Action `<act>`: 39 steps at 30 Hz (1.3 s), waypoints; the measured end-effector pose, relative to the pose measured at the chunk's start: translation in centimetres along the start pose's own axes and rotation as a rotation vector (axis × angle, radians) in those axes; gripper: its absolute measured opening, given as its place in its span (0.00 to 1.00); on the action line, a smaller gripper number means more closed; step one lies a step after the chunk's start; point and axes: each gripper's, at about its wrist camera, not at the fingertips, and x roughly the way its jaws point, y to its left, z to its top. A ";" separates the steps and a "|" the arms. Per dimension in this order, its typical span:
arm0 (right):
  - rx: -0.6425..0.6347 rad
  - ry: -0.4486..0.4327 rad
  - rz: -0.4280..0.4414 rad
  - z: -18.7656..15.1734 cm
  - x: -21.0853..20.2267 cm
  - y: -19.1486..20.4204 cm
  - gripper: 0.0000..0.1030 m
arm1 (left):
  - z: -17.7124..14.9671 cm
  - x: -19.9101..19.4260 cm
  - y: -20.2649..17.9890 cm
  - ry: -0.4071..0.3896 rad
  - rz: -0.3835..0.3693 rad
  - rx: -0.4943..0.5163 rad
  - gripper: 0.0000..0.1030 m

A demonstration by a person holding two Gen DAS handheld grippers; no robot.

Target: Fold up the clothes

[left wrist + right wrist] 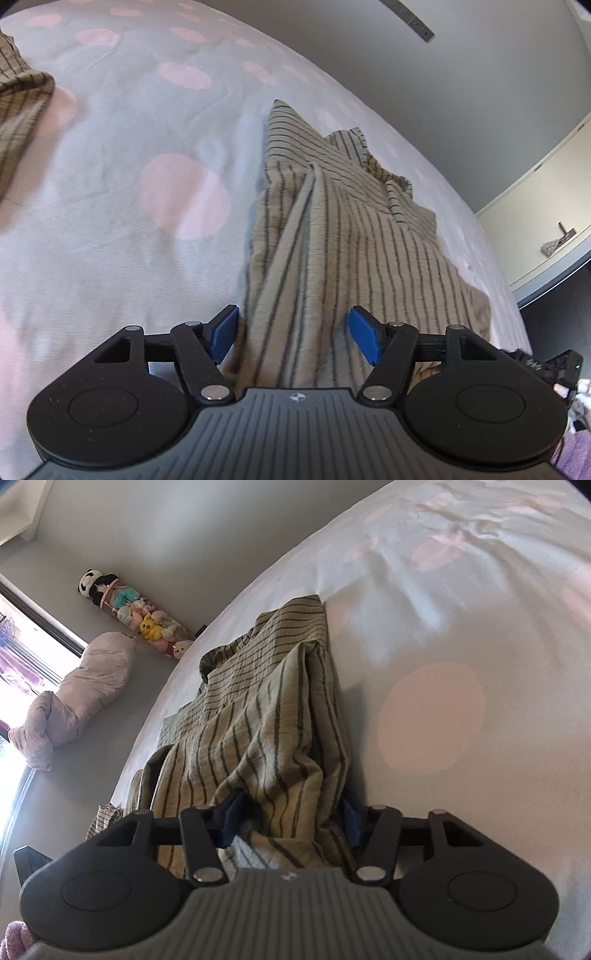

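Left wrist: left tongs (293, 334) spread, striped shirt (332, 229) between; right tongs (291, 818) state unclear.

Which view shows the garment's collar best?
The left wrist view: the striped garment lies lengthwise there, its collar in the open at the far end. The right wrist view shows only bunched folds of the garment; no collar can be made out.

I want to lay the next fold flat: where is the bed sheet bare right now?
Left wrist view: bare dotted sheet between the striped garment and the striped fabric at the frame's left edge. Right wrist view: bare sheet right of the garment. Crowded: bunched cloth at both grippers.
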 end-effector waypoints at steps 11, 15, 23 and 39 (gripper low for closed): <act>0.000 -0.005 0.008 1.4 -2.0 3.3 0.08 | 0.5 -1.4 -2.7 0.035 -0.030 -0.018 0.04; -0.032 0.030 -0.016 1.8 -4.9 6.0 0.08 | 0.8 -4.0 -4.8 0.055 -0.031 0.027 0.04; -0.037 0.114 -0.048 -1.6 -12.3 9.3 0.08 | -2.7 -10.6 -6.6 0.150 -0.026 0.039 0.04; -0.010 0.241 -0.170 -15.2 -19.5 7.3 0.08 | -14.3 -14.5 -5.1 0.325 0.091 0.047 0.04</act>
